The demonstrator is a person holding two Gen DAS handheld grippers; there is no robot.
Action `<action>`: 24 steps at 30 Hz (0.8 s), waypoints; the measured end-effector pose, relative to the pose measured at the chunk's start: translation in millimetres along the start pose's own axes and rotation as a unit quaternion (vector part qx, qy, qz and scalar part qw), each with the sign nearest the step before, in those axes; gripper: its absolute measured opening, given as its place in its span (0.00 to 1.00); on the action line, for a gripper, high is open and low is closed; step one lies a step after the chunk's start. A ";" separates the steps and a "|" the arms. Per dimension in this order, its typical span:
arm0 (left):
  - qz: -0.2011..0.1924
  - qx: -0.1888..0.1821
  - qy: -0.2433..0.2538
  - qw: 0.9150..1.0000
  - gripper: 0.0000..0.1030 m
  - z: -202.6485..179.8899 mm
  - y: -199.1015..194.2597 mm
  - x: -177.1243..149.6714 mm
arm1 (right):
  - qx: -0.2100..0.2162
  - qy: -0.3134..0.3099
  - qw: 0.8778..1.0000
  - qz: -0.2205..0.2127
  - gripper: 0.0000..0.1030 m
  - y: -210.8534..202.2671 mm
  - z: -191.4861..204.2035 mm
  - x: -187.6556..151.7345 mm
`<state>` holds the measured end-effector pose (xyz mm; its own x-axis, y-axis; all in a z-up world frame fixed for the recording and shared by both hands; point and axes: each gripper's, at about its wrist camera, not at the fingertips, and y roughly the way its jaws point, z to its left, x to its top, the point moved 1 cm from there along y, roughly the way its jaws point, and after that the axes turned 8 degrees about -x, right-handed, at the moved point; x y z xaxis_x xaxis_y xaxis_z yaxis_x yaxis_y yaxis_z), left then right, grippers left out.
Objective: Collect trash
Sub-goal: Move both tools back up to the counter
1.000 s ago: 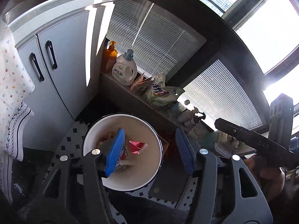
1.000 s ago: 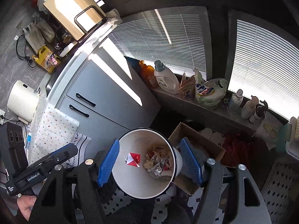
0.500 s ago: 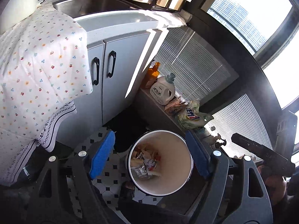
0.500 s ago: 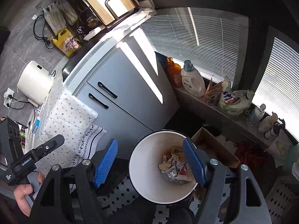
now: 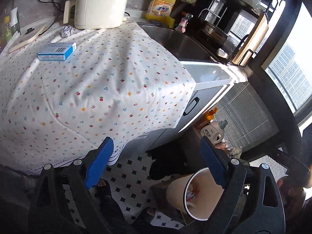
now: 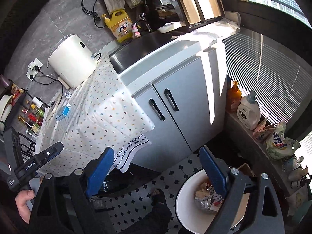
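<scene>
Floral cloth [image 5: 101, 89] on counter | blue box [image 5: 56, 51] | foil ball [image 5: 66, 31]

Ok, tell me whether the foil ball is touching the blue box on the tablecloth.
Apart. The left wrist view shows the foil ball by the white appliance, with bare flowered tablecloth between it and the blue box.

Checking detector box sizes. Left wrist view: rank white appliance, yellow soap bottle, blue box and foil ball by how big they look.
1. White appliance, largest, though cut off at the top edge.
2. Yellow soap bottle.
3. Blue box, close to the bottle in apparent size, so this pair is unsure.
4. Foil ball, smallest.
</scene>
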<state>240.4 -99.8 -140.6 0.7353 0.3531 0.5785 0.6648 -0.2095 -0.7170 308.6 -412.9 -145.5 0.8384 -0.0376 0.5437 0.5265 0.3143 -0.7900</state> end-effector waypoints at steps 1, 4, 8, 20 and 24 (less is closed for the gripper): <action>-0.007 0.007 -0.006 1.000 0.86 9.7 -6.4 3.0 | 0.006 -0.010 1.000 -0.002 0.88 3.7 12.5 5.2; -0.027 0.030 -0.023 0.999 0.90 38.0 -26.1 10.5 | 0.023 -0.037 0.999 -0.009 0.90 14.6 48.9 18.3; -0.051 0.065 -0.052 0.995 0.92 77.9 -49.6 18.8 | 0.045 -0.082 0.995 -0.018 0.92 30.2 99.2 31.6; -0.121 0.130 -0.127 0.976 0.94 178.8 -108.0 39.7 | 0.108 -0.193 0.975 -0.023 0.92 78.1 237.0 59.0; -0.129 0.144 -0.143 0.970 0.94 206.6 -114.7 46.2 | 0.119 -0.234 0.964 -0.032 0.92 91.3 279.7 67.0</action>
<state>170.8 129.0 -111.9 0.4540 0.6079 0.6514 0.7272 0.1696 -0.6651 373.3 -121.4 -102.0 0.6204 0.3511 0.7013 0.4810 0.5359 -0.6939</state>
